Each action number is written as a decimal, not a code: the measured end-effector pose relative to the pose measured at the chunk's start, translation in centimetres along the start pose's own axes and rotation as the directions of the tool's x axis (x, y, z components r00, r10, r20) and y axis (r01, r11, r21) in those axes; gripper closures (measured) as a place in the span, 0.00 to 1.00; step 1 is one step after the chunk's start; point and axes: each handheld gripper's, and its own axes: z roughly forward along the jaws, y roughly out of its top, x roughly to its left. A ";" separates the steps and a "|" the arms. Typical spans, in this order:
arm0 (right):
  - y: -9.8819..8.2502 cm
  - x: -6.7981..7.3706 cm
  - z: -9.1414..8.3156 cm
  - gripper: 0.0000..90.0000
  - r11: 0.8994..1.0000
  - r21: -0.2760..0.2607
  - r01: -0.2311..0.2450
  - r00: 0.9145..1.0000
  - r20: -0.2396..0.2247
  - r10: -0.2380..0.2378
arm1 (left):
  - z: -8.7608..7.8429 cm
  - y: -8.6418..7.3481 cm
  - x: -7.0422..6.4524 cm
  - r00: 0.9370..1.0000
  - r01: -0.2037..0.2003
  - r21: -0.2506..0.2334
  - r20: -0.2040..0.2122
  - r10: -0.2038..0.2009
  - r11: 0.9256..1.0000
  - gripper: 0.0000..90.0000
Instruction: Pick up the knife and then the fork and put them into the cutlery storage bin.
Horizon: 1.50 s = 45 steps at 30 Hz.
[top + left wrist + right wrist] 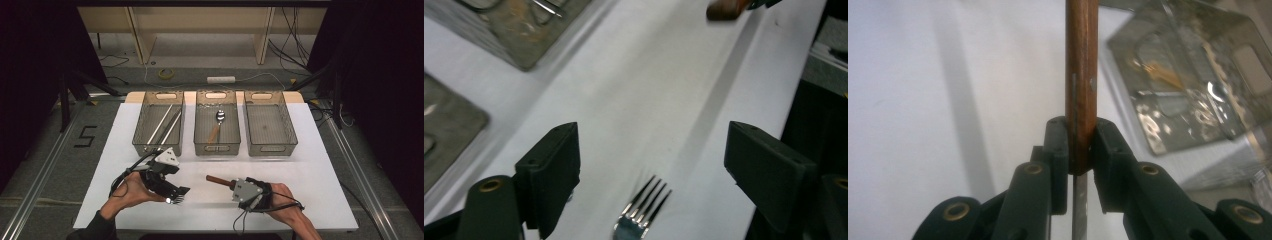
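Note:
A metal fork (181, 192) lies on the white table (300, 170), tines to the right. My left gripper (175, 193) is over it, angled down to the right. In the left gripper view the jaws of that gripper (651, 165) stand wide apart; the fork's tines (644, 207) show between them and touch neither pad. My right gripper (239, 189) is shut on a wooden-handled utensil (218, 180) whose brown handle sticks out to the left. In the right gripper view the pads of this gripper (1080, 135) clamp the handle (1081, 60), with a strip of metal below.
Three mesh baskets stand in a row at the back. The left basket (145, 131) holds long metal sticks (165, 125). The middle basket (199, 131) has a wooden-handled spoon (218, 122). The right basket (291, 131) holds nothing. The table's near edge runs just under both hands.

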 end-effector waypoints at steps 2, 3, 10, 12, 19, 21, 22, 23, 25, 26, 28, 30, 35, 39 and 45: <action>-0.3 -0.9 -0.3 0.87 0.999 -0.004 -0.046 0.999 0.010 0.046 | -0.2 -0.7 0.2 1.000 0.019 -0.034 -0.006 -0.019 0.999 0.24; -0.5 -1.5 -0.5 0.87 0.998 -0.003 -0.056 0.998 0.014 0.056 | -0.2 -1.0 0.3 0.999 0.024 -0.055 -0.024 -0.025 0.998 0.23; -1.0 -5.2 -1.5 0.87 0.974 -0.026 -0.225 0.974 0.038 0.225 | -0.7 -3.1 0.6 0.990 0.084 -0.190 -0.098 -0.104 0.978 0.22; -1.1 -6.3 -1.7 0.87 0.964 -0.033 -0.264 0.963 0.039 0.265 | -0.9 -3.6 0.8 0.986 0.090 -0.223 -0.121 -0.119 0.971 0.21; -1.1 -10.5 -2.5 0.87 0.901 -0.054 -0.429 0.901 0.037 0.432 | -1.4 -5.0 1.2 0.973 0.110 -0.270 -0.170 -0.159 0.956 0.19; -1.1 -11.8 -2.6 0.87 0.887 -0.056 -0.459 0.887 0.038 0.461 | -1.5 -5.4 1.4 0.970 0.116 -0.272 -0.175 -0.168 0.955 0.19; -1.1 -12.4 -2.6 0.87 0.880 -0.054 -0.471 0.880 0.043 0.473 | -1.5 -5.5 1.4 0.969 0.116 -0.269 -0.180 -0.168 0.956 0.19; -1.1 -13.0 -2.6 0.87 0.871 -0.053 -0.488 0.870 0.045 0.490 | -1.5 -5.6 1.5 0.969 0.115 -0.267 -0.182 -0.168 0.957 0.19; -1.2 -14.2 -2.4 0.87 0.853 -0.053 -0.520 0.852 0.047 0.522 | -1.6 -5.9 1.5 0.967 0.113 -0.268 -0.190 -0.167 0.957 0.19; -1.3 -14.7 -2.3 0.87 0.842 -0.051 -0.537 0.841 0.044 0.539 | -1.7 -5.9 1.5 0.966 0.114 -0.273 -0.193 -0.171 0.955 0.19; -1.4 -15.7 -2.1 0.87 0.823 -0.055 -0.565 0.822 0.043 0.568 | -1.8 -6.1 1.5 0.965 0.116 -0.272 -0.198 -0.174 0.955 0.19; -1.5 -16.7 -1.9 0.87 0.810 -0.055 -0.585 0.808 0.046 0.587 | -1.9 -6.3 1.5 0.963 0.117 -0.273 -0.203 -0.176 0.955 0.19; -1.8 -19.0 -1.4 0.87 0.762 -0.055 -0.645 0.761 0.046 0.647 | -2.1 -6.7 1.6 0.961 0.119 -0.279 -0.210 -0.182 0.953 0.19; -2.1 -20.4 -0.9 0.87 0.746 -0.047 -0.665 0.743 0.066 0.666 | -2.2 -6.9 1.7 0.959 0.118 -0.281 -0.216 -0.183 0.952 0.19; -2.6 -22.1 -0.1 0.87 0.710 -0.048 -0.702 0.705 0.093 0.703 | -2.3 -7.0 1.5 0.958 0.108 -0.287 -0.227 -0.177 0.952 0.18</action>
